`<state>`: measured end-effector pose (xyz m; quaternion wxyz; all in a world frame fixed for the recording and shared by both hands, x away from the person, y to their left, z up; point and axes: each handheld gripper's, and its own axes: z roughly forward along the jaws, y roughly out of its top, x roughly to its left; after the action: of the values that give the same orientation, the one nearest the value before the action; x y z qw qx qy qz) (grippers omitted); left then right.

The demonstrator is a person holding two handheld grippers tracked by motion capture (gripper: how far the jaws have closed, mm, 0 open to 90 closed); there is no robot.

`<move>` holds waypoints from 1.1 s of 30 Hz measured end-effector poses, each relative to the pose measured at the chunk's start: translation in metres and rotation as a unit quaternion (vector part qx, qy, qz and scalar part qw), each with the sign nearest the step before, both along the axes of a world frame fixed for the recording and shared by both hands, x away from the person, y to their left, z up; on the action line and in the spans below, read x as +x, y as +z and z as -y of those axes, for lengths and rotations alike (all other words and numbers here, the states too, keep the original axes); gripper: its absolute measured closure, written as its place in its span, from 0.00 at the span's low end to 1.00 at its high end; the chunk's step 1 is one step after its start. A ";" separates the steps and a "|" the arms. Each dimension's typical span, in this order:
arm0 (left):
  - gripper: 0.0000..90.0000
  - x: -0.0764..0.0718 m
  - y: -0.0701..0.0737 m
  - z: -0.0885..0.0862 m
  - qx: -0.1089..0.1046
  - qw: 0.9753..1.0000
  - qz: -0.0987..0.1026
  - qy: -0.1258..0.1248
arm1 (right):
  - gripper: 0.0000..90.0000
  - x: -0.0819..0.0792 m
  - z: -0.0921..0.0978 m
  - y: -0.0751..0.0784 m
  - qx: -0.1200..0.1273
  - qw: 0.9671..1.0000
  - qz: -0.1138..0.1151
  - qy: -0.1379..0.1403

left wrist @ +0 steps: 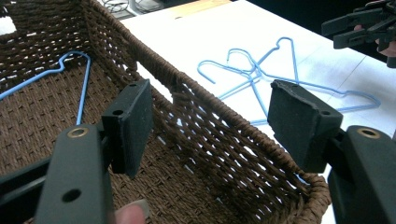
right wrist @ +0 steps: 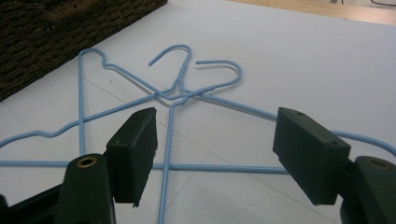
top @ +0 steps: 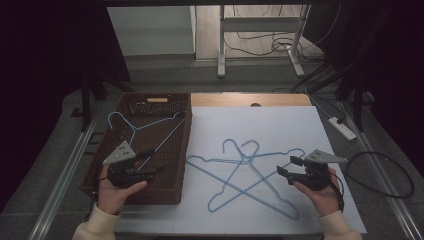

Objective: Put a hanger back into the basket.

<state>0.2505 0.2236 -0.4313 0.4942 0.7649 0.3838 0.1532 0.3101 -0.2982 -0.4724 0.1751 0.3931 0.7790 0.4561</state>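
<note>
On the white tabletop (top: 280,130), two crossed blue wire hangers (top: 245,172) lie beside the brown wicker basket (top: 165,192), which holds a third hanger (top: 145,125). My left gripper (top: 147,162) hovers over the basket, jaws apart and empty. My right gripper (top: 287,167) hangs by the crossed pair, jaws apart too.

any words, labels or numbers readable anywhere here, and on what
None: no readable text shows.
The pale tag on the basket far wall is too small to tell whether it bears writing.
The blue hangers, the white sheet and both grippers bear no visible marks.
</note>
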 end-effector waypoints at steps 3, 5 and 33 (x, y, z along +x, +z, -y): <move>0.36 0.000 0.000 0.001 0.001 1.000 0.000 -0.002 | 0.35 0.000 -0.001 0.001 0.000 1.000 0.000 0.000; 0.35 -0.001 -0.001 0.003 0.002 1.000 -0.001 -0.004 | 0.35 -0.001 -0.002 0.002 -0.001 1.000 0.000 0.000; 0.35 0.001 -0.006 0.019 0.012 1.000 -0.014 -0.019 | 0.35 0.007 -0.030 0.008 -0.087 0.996 -0.028 0.006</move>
<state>0.2515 0.2050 -0.4377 0.4821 0.7802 0.3743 0.1372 0.3169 -0.2679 -0.4648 0.1845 0.3844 0.8226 0.3763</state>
